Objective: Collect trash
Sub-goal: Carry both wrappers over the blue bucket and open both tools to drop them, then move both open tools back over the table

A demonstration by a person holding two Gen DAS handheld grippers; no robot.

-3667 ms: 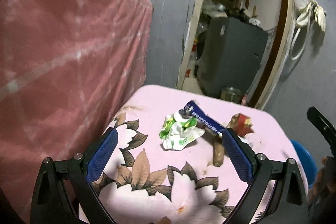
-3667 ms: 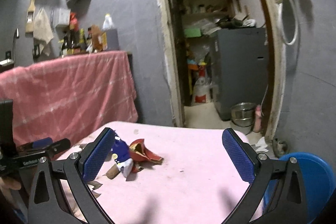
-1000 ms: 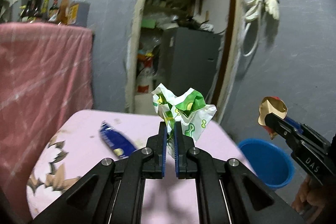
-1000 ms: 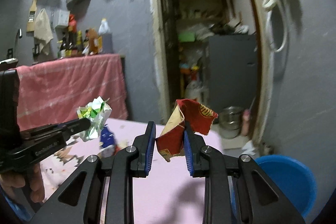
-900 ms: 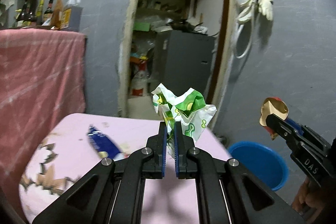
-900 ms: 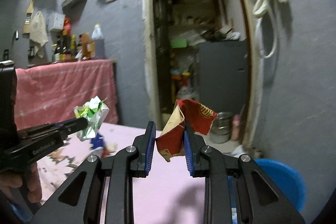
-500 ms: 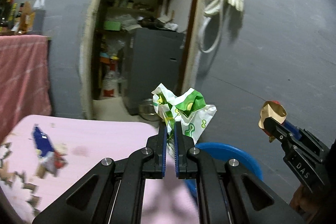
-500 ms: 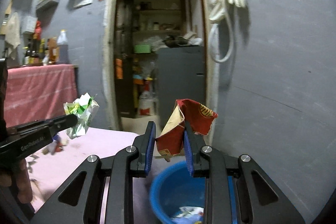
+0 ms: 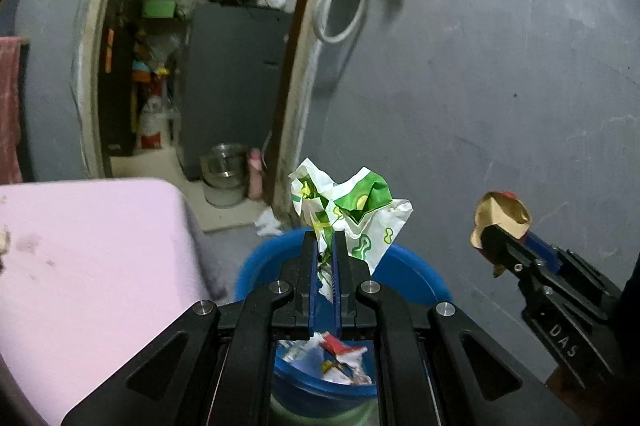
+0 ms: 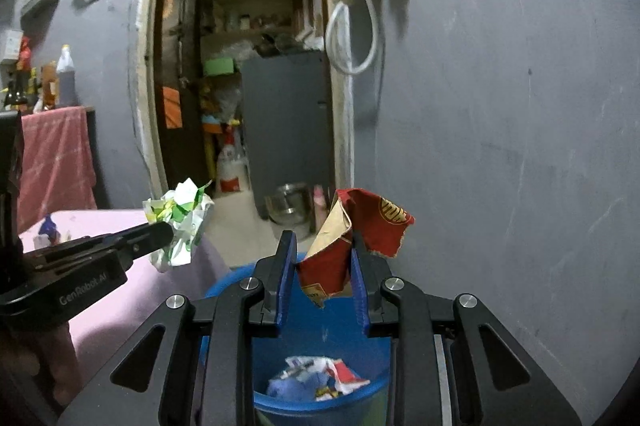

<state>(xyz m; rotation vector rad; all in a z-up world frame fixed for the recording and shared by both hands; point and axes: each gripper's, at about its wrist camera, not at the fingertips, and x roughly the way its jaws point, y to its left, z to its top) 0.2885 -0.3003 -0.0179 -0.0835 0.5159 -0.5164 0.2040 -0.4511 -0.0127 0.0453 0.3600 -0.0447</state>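
Left gripper (image 9: 325, 258) clamped tight on crumpled green-and-white wrapper (image 9: 352, 214); wrapper stood upright, bulk fanned above fingertips, over near rim of blue bin (image 9: 416, 278). Right gripper (image 10: 322, 266) closed on red-and-tan packet (image 10: 352, 238); packet held with long axis roughly vertical, torn red flap pointed up and right, directly above bin. Trash seen in bin bottom. Pink table (image 9: 100, 246) at left.

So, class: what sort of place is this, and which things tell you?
Probably a modest home's kitchen area: a doorway into a cluttered storeroom, bottles on a side counter, a blue bin holding wrappers.
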